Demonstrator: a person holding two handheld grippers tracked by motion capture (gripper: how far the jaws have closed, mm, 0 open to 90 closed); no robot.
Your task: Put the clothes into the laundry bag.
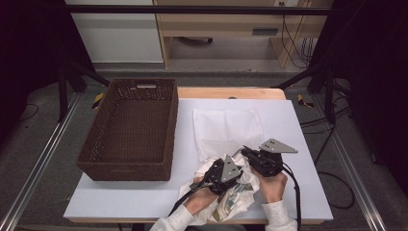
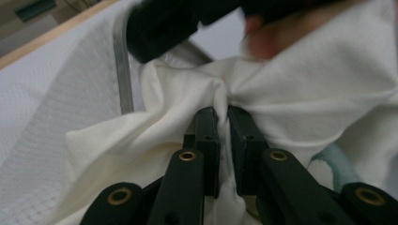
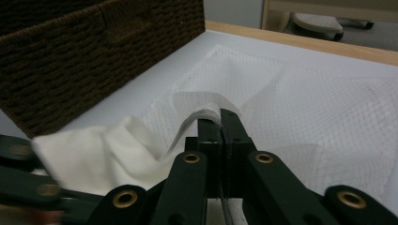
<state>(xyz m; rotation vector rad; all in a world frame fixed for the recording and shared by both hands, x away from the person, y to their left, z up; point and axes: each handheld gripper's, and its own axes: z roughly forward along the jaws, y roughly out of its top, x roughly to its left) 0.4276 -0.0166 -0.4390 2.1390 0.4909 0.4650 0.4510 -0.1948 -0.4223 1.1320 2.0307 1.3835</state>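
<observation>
Surveying from the largest item down, we find the bench (image 1: 298, 144) covered in white, with a brown wicker basket (image 1: 130, 130) standing on its left half, open side up and nothing visible inside; we judge it the likely receptacle for finished work. Just right of the basket a white mesh laundry bag (image 1: 228, 127) lies flat, its near edge lifted.

At the near edge of the bench a crumpled cream garment (image 1: 240, 192) with a green print lies bunched under both hands, touching the bag's mouth. We judge that the work in hand is feeding the garment into the bag.

The right gripper (image 3: 220, 115) is clamped on the bag's hemmed rim (image 3: 202, 112), holding it raised off the bench, apparently to keep the mouth open. The left gripper (image 2: 223, 112) has its jaws closed on a gathered fold of the garment, the cloth puckering at the tips; a thin strip of fabric sits between the pads. We take this pinch as the hold needed to carry the garment toward the opening.

Whether any part of the garment is inside the bag already, we cannot tell.
</observation>
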